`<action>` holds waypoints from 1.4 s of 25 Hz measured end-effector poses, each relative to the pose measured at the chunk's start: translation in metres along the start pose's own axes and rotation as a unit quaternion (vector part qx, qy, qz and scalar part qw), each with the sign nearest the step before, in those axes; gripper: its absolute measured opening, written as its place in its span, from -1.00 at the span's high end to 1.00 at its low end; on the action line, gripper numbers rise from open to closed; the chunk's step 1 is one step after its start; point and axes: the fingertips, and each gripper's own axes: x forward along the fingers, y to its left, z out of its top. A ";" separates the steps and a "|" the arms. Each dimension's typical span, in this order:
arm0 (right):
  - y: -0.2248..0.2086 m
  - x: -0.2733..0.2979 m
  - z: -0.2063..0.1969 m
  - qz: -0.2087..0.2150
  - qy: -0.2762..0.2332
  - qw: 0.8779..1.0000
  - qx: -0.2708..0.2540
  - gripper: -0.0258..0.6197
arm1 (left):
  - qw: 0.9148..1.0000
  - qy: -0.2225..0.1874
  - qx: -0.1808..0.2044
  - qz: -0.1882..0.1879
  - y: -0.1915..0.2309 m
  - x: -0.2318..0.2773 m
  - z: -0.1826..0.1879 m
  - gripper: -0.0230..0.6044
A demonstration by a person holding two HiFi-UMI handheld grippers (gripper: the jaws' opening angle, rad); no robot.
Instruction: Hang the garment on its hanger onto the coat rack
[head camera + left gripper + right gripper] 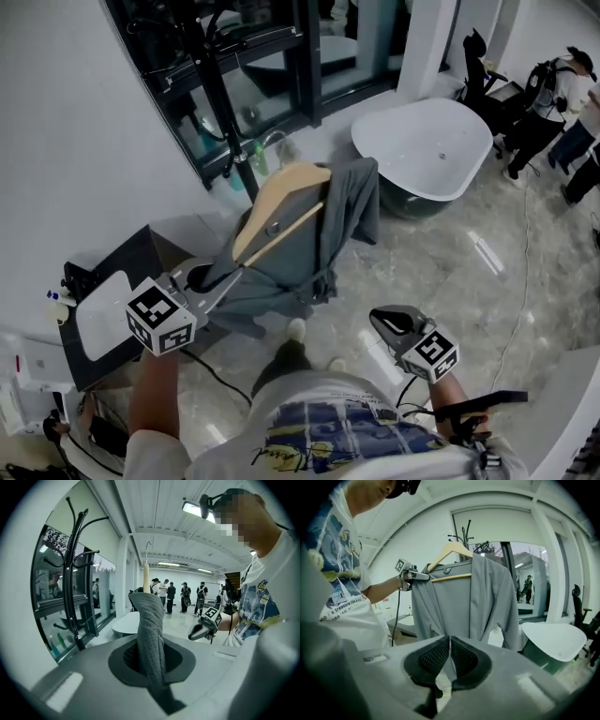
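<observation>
The garment point(323, 234) is a grey piece like a jacket, open at the front. It hangs on a light wooden hanger point(281, 197) that has a crossbar and a thin metal hook. My left gripper point(225, 274) holds it up in the air, with the jaws closed on the grey cloth at one shoulder end. The coat rack point(223, 103) is black with curved arms. It stands upright beside the glass wall, near the hanger, and the hook is not yet on it.
</observation>
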 end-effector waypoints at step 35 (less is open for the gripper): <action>-0.077 0.097 0.055 -0.091 -0.027 0.994 0.052 0.88 | 0.997 -0.005 -0.074 0.035 0.280 0.090 0.033 0.89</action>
